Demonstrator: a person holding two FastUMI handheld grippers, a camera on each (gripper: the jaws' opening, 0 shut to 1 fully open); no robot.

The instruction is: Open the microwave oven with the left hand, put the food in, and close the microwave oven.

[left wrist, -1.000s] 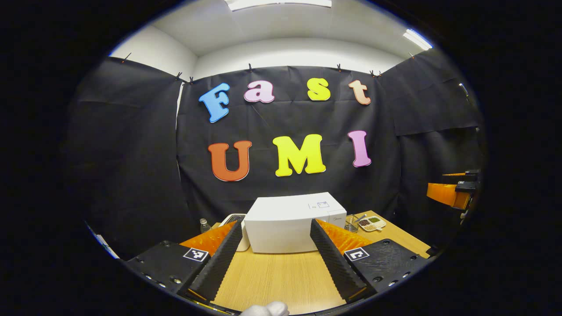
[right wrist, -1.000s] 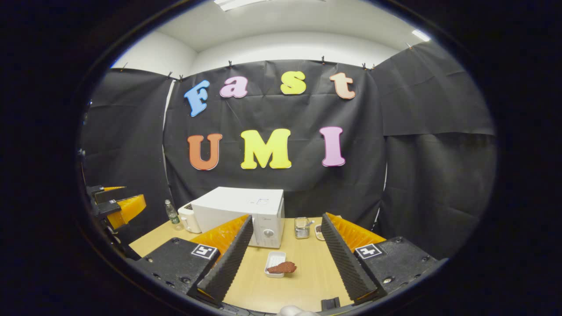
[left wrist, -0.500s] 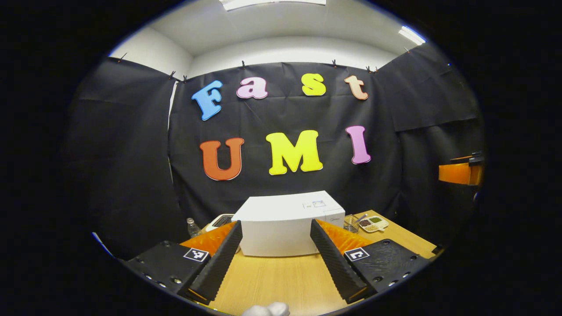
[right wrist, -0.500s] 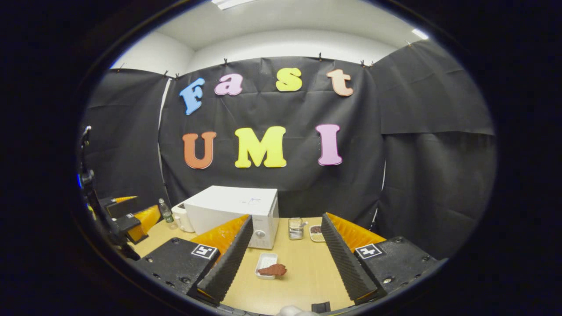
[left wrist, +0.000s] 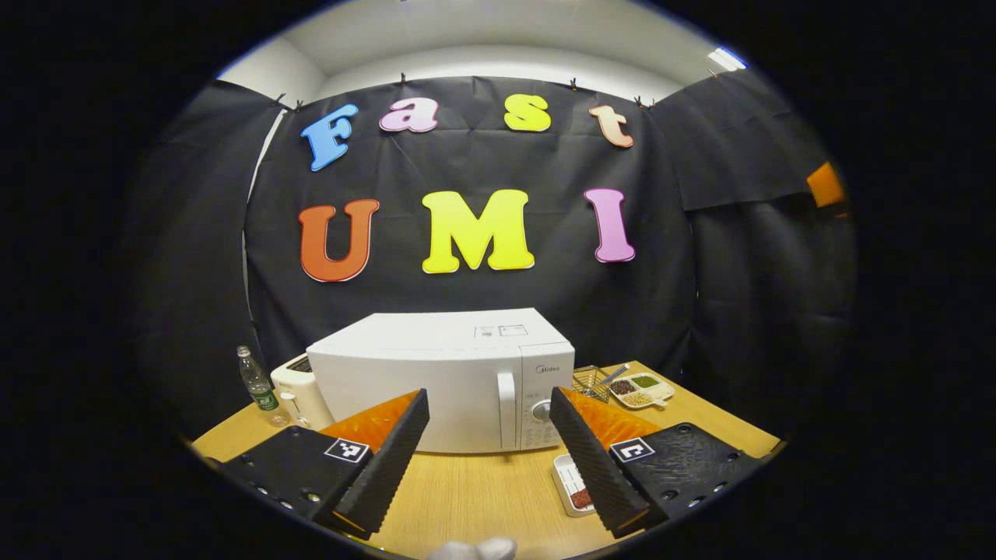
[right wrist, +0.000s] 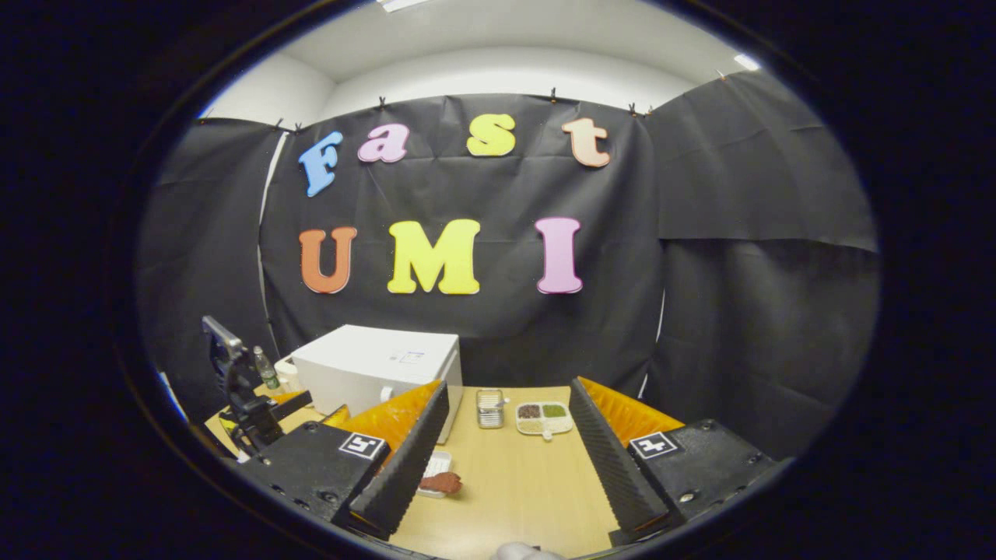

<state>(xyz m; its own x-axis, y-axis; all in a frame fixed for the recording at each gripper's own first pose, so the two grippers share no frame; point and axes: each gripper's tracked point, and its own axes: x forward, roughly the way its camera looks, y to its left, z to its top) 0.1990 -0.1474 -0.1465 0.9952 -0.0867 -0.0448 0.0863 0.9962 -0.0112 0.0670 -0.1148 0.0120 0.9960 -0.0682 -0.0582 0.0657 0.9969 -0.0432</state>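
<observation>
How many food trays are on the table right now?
2: a small white tray holding the food, on the table before the microwave, and a divided tray farther back beside a wire basket. More could sit hidden behind the microwave.

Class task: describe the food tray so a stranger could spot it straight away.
Find the white microwave on the wooden table. In front of its right end lies a small white tray holding a reddish-brown piece of food. The divided dish farther back holds several small portions instead.
</observation>
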